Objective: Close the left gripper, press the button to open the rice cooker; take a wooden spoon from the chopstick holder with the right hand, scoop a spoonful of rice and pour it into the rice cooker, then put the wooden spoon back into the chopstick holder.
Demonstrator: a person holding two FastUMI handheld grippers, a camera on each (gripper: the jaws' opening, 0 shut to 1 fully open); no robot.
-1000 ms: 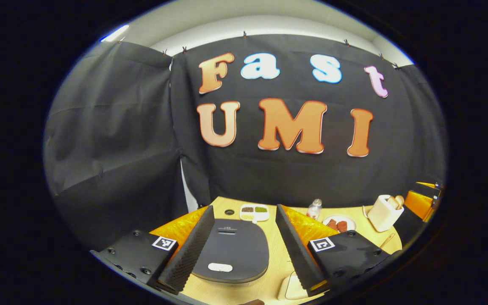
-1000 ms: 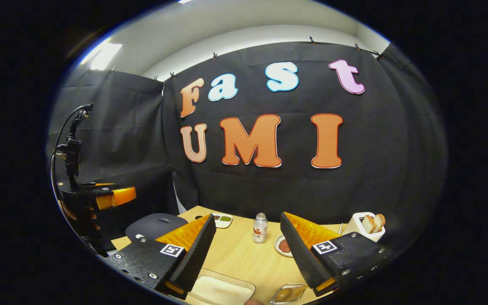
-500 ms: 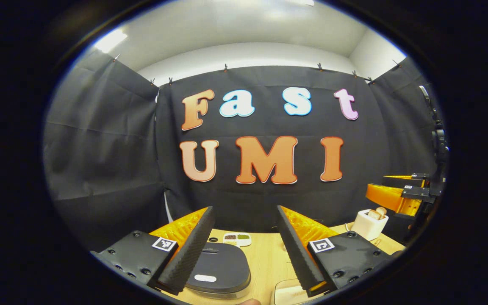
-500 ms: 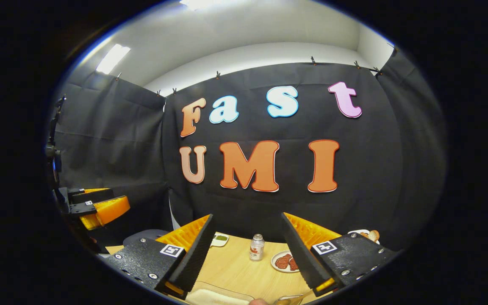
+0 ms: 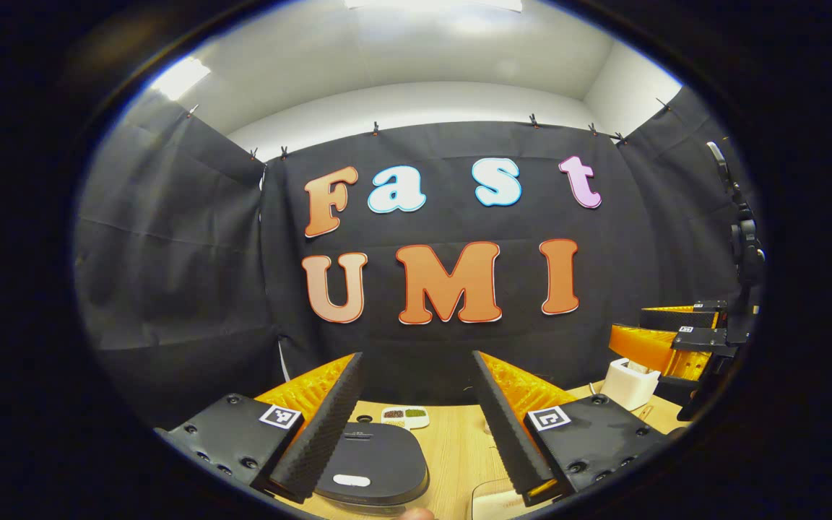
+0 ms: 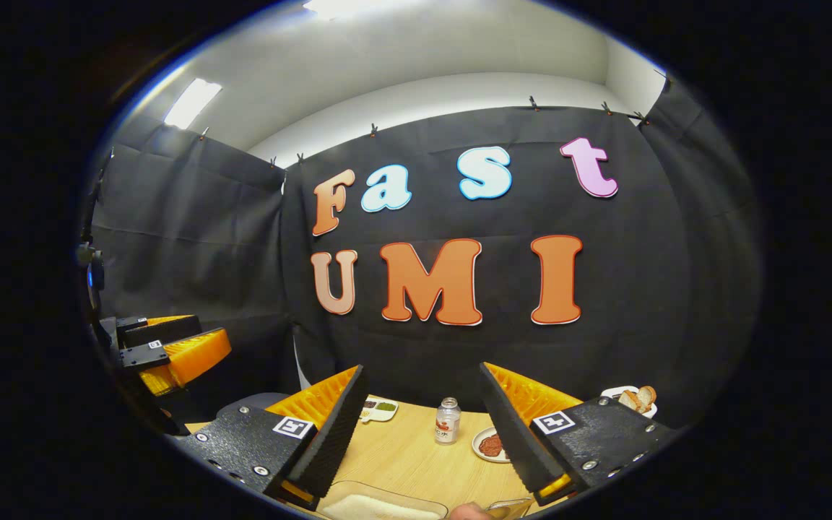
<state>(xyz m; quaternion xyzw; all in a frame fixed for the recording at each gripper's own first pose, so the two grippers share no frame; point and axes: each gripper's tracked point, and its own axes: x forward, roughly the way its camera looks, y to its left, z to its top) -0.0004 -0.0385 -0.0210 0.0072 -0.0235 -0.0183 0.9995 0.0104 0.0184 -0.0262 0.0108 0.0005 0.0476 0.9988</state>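
Note:
In the left gripper view the dark rice cooker (image 5: 380, 458) sits low between my fingers, lid down, its white button (image 5: 352, 480) facing me. My left gripper (image 5: 416, 355) is open and holds nothing, raised above and behind the cooker. The white chopstick holder (image 5: 629, 383) stands at the right, behind the other gripper (image 5: 665, 336). In the right gripper view my right gripper (image 6: 422, 368) is open and holds nothing. The chopstick holder (image 6: 633, 397) shows wooden ends sticking out. A clear tray of rice (image 6: 380, 505) lies just under my fingers. The left gripper (image 6: 170, 350) hangs at the left over the cooker (image 6: 253, 401).
On the wooden table (image 6: 409, 451) stand a small bottle (image 6: 448, 420), a plate of red food (image 6: 492, 444) and a divided dish (image 6: 380, 409). That divided dish (image 5: 405, 416) lies behind the cooker. The black cloth wall closes the back and both sides.
Both views have tilted upward and pulled back; the table and the cooker sank toward the bottom edge. Both grippers stayed open. Little moved in the last half second.

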